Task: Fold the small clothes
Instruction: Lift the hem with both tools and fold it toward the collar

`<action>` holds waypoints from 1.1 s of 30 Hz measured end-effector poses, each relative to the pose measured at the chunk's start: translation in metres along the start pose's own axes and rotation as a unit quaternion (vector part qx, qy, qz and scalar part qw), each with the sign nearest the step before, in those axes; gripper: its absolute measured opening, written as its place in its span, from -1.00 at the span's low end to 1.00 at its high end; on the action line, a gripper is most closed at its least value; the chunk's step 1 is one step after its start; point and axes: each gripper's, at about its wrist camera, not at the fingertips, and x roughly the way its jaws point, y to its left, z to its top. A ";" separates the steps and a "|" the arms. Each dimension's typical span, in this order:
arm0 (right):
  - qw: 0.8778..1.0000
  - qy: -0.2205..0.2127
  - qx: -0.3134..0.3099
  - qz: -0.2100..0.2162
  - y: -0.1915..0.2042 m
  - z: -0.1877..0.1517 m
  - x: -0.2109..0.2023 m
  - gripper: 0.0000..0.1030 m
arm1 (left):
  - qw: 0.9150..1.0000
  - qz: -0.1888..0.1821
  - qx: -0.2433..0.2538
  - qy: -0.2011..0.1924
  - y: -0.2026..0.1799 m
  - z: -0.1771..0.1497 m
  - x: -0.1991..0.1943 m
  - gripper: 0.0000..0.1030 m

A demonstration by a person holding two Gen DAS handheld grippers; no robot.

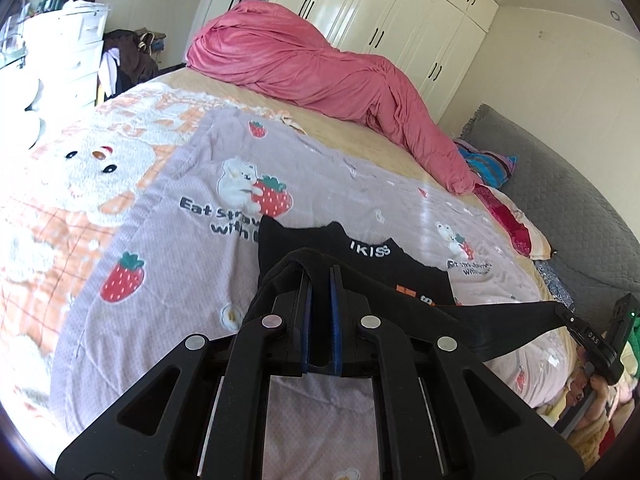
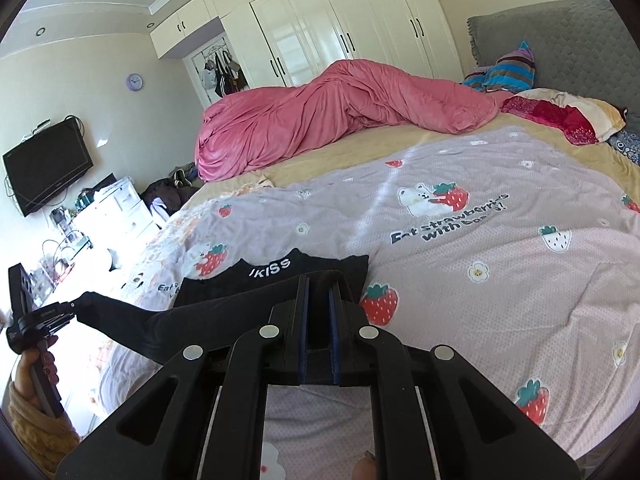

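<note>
A: Where is the black garment?

B: On the strawberry-print quilt that covers the bed, near its front edge. The far part lies flat, with the white lettering "IKISS" facing up. The near edge is lifted off the quilt and stretched between the 2 grippers.

A: What does the left gripper have?

B: Its 2 blue-padded fingers are drawn close together, with a narrow gap showing between them. Black cloth drapes over the left fingertip and runs behind both, so it has hold of the garment's edge.

A: And the right gripper?

B: The same posture: fingers nearly together and black fabric bunched at the tips. From the left wrist camera, its tip clamps the end of the taut black strip at the far right.

A: Anything else on the bed?

B: A rumpled pink duvet lies along the far side, well apart from the garment.
</note>
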 end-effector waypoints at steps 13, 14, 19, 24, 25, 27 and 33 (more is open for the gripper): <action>0.999 -0.007 -0.031 -0.017 0.009 0.014 0.024 -0.85 | 1.000 0.016 -0.003 -0.012 0.005 0.015 0.018 -0.96; 0.999 -0.007 -0.033 -0.020 0.009 0.016 0.028 -0.85 | 1.000 0.018 -0.004 -0.012 0.006 0.016 0.020 -0.96; 0.999 -0.007 -0.043 -0.031 0.010 0.019 0.043 -0.85 | 1.000 0.026 -0.008 -0.013 0.009 0.019 0.032 -0.96; 0.998 0.000 -0.049 -0.039 0.009 0.021 0.059 -0.85 | 0.999 0.035 -0.007 -0.009 0.011 0.023 0.045 -0.95; 0.998 0.002 -0.051 -0.039 0.009 0.021 0.062 -0.85 | 0.999 0.038 -0.004 -0.008 0.011 0.024 0.049 -0.95; 0.997 0.006 -0.056 -0.044 0.008 0.021 0.068 -0.85 | 0.999 0.040 0.000 -0.006 0.011 0.024 0.053 -0.95; 0.997 0.019 -0.057 -0.051 0.003 0.019 0.085 -0.85 | 0.999 0.050 0.004 0.003 0.015 0.026 0.071 -0.95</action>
